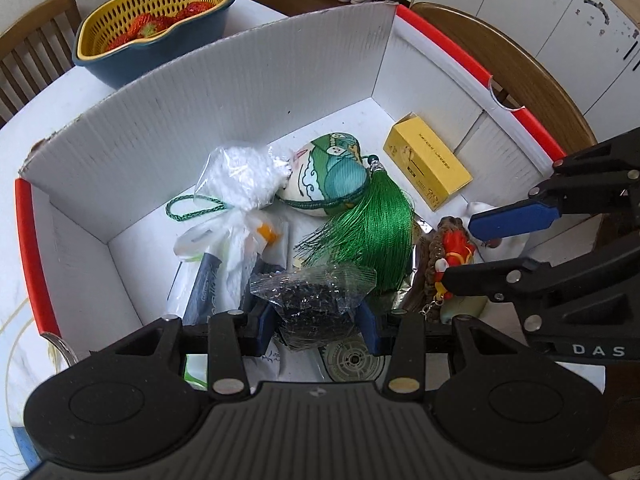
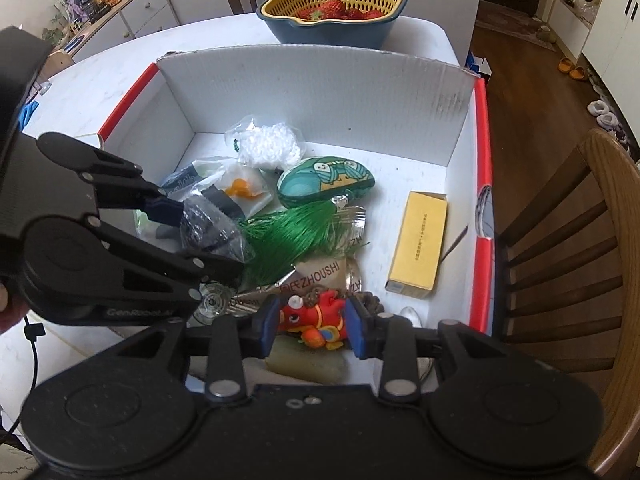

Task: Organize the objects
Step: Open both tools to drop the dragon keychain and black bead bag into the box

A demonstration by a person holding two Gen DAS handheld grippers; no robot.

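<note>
A white box with red rim (image 1: 120, 128) (image 2: 320, 84) holds several small items. My left gripper (image 1: 316, 320) (image 2: 200, 236) is shut on a clear bag of dark bits (image 1: 316, 296) (image 2: 208, 228) above the box's near left part. My right gripper (image 2: 310, 320) (image 1: 460, 248) has its blue pads on both sides of a red toy keychain (image 2: 316, 316) (image 1: 456, 248) at the box's near side and appears shut on it. A green-tasselled sachet (image 1: 332, 180) (image 2: 324, 184), a bag of white beads (image 1: 240, 176) (image 2: 268, 144) and a yellow carton (image 1: 428, 164) (image 2: 420, 240) lie inside.
A blue and yellow colander of strawberries (image 1: 156, 24) (image 2: 336, 8) stands on the white table behind the box. Wooden chairs stand at the right (image 2: 580, 260) and far side (image 1: 32, 48). More packets lie in the box's left part (image 1: 216, 264).
</note>
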